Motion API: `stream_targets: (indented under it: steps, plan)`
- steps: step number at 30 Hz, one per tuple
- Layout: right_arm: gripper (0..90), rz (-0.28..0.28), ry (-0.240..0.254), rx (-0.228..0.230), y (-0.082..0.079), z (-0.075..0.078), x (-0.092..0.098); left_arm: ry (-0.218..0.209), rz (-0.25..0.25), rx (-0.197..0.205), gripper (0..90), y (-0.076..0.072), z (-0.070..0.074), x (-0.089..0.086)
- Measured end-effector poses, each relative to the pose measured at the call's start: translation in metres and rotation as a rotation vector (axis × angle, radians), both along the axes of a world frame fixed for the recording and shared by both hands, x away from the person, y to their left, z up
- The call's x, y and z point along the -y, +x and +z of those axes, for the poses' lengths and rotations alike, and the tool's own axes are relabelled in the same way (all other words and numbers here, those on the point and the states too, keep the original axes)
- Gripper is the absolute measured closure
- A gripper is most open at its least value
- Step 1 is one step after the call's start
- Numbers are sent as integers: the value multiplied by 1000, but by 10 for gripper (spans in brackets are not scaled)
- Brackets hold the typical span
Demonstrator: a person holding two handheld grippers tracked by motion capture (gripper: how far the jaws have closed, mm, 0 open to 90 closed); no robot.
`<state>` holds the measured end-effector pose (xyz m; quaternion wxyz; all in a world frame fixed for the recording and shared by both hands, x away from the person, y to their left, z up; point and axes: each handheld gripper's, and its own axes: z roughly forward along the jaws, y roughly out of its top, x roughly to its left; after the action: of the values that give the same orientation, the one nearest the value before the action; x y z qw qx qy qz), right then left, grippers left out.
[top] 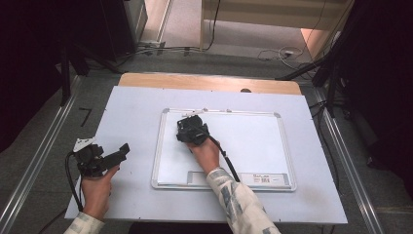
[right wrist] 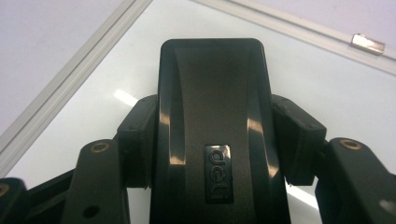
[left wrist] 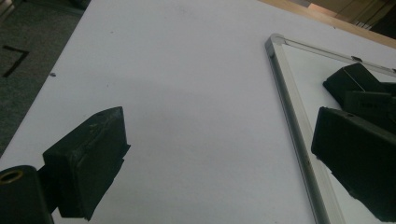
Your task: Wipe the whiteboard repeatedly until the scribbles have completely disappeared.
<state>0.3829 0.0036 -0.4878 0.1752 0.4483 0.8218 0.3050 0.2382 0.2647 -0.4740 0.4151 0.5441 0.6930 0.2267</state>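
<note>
Whiteboard (top: 253, 141) bare — right hand-held gripper (right wrist: 212, 135) clamps eraser (right wrist: 212, 93).

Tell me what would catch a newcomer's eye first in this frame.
The black whiteboard eraser stands out, clamped between the right gripper's fingers over the upper left corner of the whiteboard. Off to the left, the left gripper waits open above the white table cover, holding nothing.
</note>
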Motion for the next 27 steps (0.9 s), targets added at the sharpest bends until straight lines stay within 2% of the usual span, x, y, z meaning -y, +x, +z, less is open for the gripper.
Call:
stream_targets:
  steps: [7,11,16,24,27]
  plan:
    - [379,50,7,3,-20,-2,-27,-3,-3,0,39,1,0,0]
    - [379,58,10,2,-14,-2,-32,-7,-4,4,38,-1,0,-2]
    - [379,17,0,-1,5,0,-21,-13,2,1,39,-2,-1,-4]
    - [378,-97,9,-6,39,2,24,-5,7,-4,43,-3,-1,-3]
    - [378,-103,10,-1,43,1,24,-7,6,-4,43,-2,-1,-2]
